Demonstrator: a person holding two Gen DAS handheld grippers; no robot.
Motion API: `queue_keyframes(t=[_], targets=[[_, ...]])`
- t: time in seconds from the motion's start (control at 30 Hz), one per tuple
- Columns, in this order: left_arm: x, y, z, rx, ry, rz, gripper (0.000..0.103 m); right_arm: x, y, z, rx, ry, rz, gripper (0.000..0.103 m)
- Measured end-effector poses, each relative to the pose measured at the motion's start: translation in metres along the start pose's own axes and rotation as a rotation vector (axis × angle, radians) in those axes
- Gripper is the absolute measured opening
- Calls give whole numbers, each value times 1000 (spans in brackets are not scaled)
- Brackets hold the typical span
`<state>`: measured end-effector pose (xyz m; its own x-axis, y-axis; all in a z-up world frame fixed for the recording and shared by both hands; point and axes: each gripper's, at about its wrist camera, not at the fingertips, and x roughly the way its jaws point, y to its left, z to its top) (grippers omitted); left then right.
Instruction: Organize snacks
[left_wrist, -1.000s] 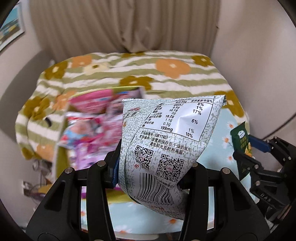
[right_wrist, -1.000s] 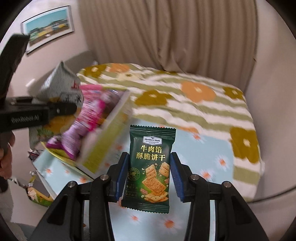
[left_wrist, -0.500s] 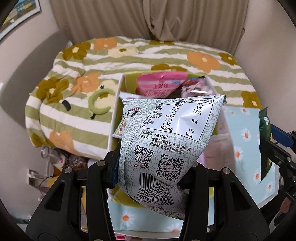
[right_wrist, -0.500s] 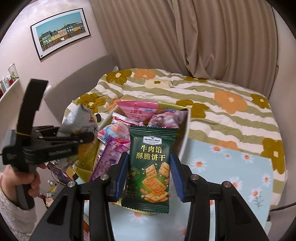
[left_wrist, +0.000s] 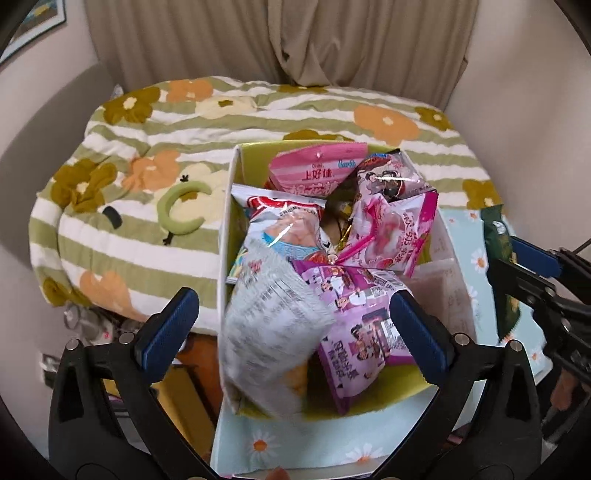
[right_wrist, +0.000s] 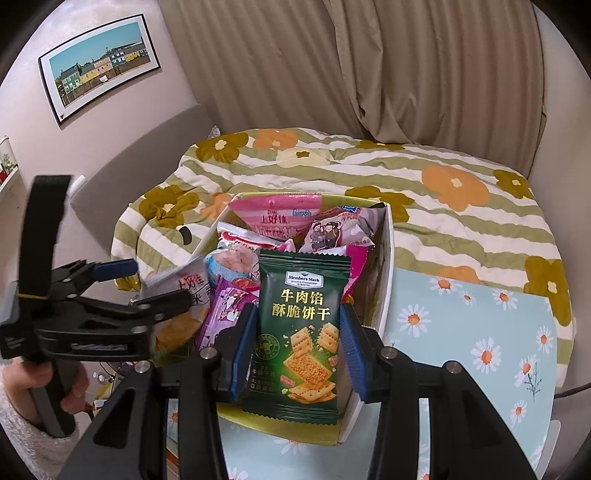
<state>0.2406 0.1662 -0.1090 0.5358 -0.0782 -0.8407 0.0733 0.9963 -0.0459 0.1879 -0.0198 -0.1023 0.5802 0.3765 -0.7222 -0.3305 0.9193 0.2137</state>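
Just opened, left hand-held gripper frees pale snack bag

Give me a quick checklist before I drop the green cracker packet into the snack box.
1. Right gripper shut on green cracker packet: ok.
2. Left gripper open, jaws just opened, grey packet blurred, loose between them: ok.
3. Left gripper clear of the drop path: cannot tell.
4. Packet over the box: ok.
5. Room left in the box: not ok, snacks heaped.
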Motion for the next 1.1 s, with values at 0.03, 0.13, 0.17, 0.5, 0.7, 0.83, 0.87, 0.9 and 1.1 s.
queue_keyframes(t=[0.03, 0.13, 0.17, 0.5, 0.7, 0.83, 0.87, 0.9, 1.1], targets=[[-2, 6, -3, -12, -3, -8, 102, 0, 1, 1, -2, 0, 0, 41], [-7, 17, -12, -28, -12, -13, 102, 4, 7, 4, -12, -1, 0, 41], [-8, 20, -14, -32, -11, -16, 102, 5, 9, 5, -17, -2, 2, 41], [-25, 43, -29, -66, -44, -57, 102, 39, 38, 27, -50, 38, 33, 41], [-24, 49, -38, -42, -38, -60, 102, 68, 42, 33, 9, 116, 40, 62], [-28, 49, -48, -36, -41, -40, 102, 51, 45, 23, 32, 69, 21, 97], [-29, 48, -50, -42, -43, -40, 102, 46, 45, 19, 32, 66, 18, 97], [-31, 47, -53, -46, -46, -39, 102, 42, 45, 17, 30, 62, 13, 97], [-58, 29, -69, -66, -89, -5, 102, 10, 42, 7, 16, 20, 24, 97]])
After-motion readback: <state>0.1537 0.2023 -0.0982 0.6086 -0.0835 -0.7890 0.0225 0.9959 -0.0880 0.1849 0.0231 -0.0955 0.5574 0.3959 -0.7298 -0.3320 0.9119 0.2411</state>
